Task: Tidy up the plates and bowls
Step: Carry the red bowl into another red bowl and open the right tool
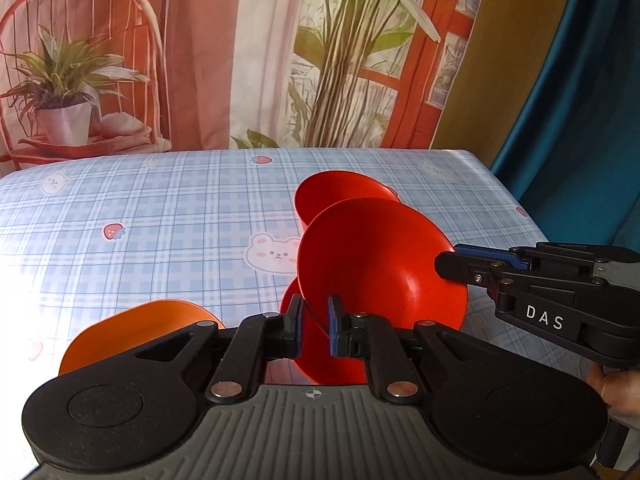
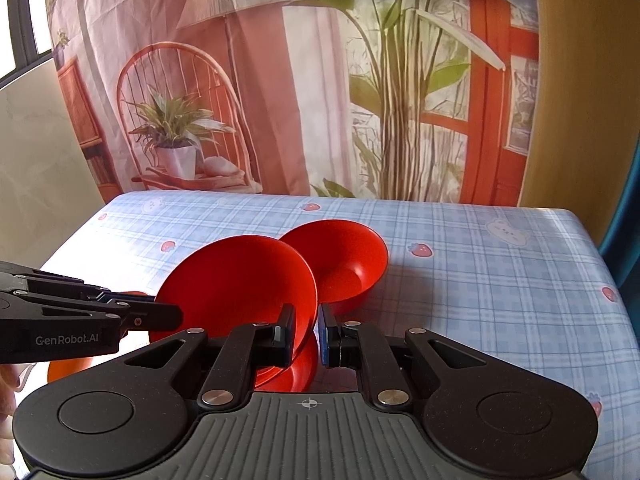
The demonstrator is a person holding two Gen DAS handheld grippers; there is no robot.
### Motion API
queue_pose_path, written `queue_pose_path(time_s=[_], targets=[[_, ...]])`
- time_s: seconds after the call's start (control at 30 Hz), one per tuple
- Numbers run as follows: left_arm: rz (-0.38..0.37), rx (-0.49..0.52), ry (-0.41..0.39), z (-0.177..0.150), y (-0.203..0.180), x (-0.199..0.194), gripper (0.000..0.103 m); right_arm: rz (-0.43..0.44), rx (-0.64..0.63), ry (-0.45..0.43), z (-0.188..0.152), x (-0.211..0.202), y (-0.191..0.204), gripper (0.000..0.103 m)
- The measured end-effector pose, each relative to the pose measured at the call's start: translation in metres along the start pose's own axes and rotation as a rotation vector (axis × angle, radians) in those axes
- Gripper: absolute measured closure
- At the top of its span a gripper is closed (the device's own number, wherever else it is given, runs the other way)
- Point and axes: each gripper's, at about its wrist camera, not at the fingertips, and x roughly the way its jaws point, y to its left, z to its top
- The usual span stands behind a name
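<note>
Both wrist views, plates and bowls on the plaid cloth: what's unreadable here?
- Glossy red dish below the lifted red plate: only slivers show; left tongs in the left wrist view and right tongs in the right cover it.
- Orange bowl: near half behind the left tongs' body; a sliver in the right view.
- Deep red bowl: its left rim sits behind the plate.

Bright left-side glare, fisheye-warped edges.

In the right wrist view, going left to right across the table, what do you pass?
Left gripper → red plate that both grippers pinch → right gripper → red bowl → bare checked tablecloth.
</note>
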Motion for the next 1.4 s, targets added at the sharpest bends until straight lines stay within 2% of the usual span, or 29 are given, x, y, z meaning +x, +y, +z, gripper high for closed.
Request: queue_pose_path(time_s=[0.37, 0.8, 1.23, 1.4], targets=[[-0.006, 0.021, 0.026, -0.004, -0.002, 0.005, 0.090, -0.007, 0.009, 0.024, -0.013, 0.003, -0.007, 0.092], [0.017, 0.034, 0.058, -0.011, 0.004, 0.012, 0.089, -0.005, -0.007, 0.063, -0.022, 0.021, 0.002, 0.092], [0.020, 0.049, 0.072, -0.011, 0.004, 0.015, 0.089, -0.005, -0.008, 0.073, -0.022, 0.024, 0.002, 0.092], [0.030, 0.042, 0.078, -0.009, 0.006, 0.016, 0.083, -0.005, -0.007, 0.065, -0.022, 0.024, 0.003, 0.088]])
